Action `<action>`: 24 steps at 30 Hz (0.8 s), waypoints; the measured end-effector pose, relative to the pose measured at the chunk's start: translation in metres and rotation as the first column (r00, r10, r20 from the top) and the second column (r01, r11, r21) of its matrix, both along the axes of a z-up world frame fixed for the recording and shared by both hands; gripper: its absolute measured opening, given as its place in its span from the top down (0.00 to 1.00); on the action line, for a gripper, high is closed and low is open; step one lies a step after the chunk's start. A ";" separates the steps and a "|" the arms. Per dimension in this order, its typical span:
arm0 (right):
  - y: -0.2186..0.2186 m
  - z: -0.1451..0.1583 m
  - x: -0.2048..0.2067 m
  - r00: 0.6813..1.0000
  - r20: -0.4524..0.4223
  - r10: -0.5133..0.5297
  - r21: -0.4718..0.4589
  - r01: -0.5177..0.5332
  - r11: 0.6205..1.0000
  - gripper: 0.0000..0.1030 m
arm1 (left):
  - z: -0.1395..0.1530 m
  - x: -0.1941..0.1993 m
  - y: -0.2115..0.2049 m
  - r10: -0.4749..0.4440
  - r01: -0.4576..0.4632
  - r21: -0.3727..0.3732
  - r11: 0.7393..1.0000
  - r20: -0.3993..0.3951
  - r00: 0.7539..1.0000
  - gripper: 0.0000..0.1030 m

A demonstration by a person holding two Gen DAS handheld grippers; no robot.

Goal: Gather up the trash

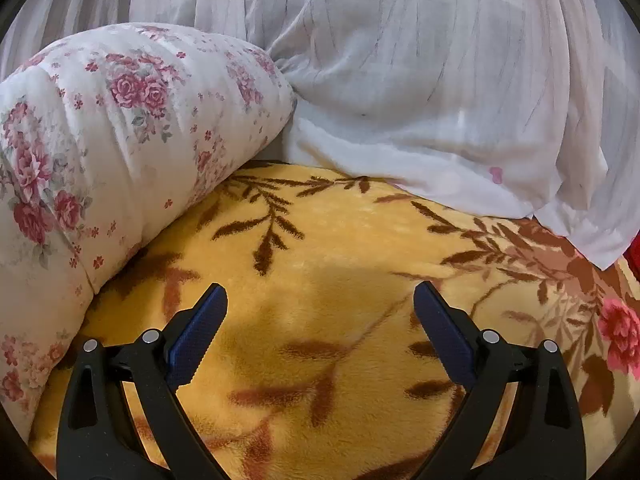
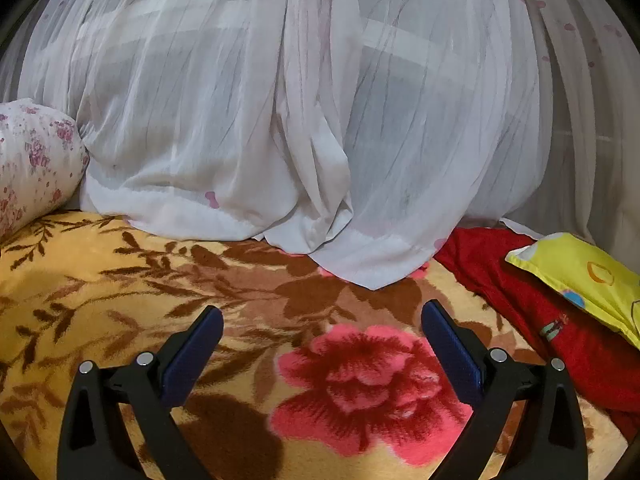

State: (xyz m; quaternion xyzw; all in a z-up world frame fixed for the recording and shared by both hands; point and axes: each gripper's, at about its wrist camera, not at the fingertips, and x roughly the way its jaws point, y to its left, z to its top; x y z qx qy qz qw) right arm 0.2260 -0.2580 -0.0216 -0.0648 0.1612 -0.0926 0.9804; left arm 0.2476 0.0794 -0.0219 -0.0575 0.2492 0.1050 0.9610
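Note:
No trash shows in either view. My left gripper (image 1: 320,300) is open and empty, hovering over a yellow fleece blanket (image 1: 320,248) with brown leaf patterns. My right gripper (image 2: 322,318) is open and empty over the same blanket (image 2: 100,288), above a large pink flower print (image 2: 360,388). Both have black arms and dark blue pads.
A rolled floral quilt (image 1: 100,140) lies at the left and shows in the right wrist view (image 2: 32,160). A sheer white curtain (image 1: 420,100) (image 2: 300,120) drapes onto the blanket at the back. A red cloth (image 2: 540,312) and a yellow pillow (image 2: 580,276) lie at the right.

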 end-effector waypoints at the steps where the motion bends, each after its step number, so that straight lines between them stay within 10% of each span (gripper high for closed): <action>1: 0.000 0.000 0.000 1.000 0.000 0.001 -0.002 -0.001 1.000 0.05 | 0.000 0.000 0.000 -0.002 0.002 0.003 1.000 0.002 1.000 0.11; 24: 0.000 -0.002 0.000 1.000 -0.004 -0.003 -0.002 0.003 1.000 0.05 | -0.001 -0.002 -0.016 -0.045 0.044 0.080 0.996 0.000 0.999 0.10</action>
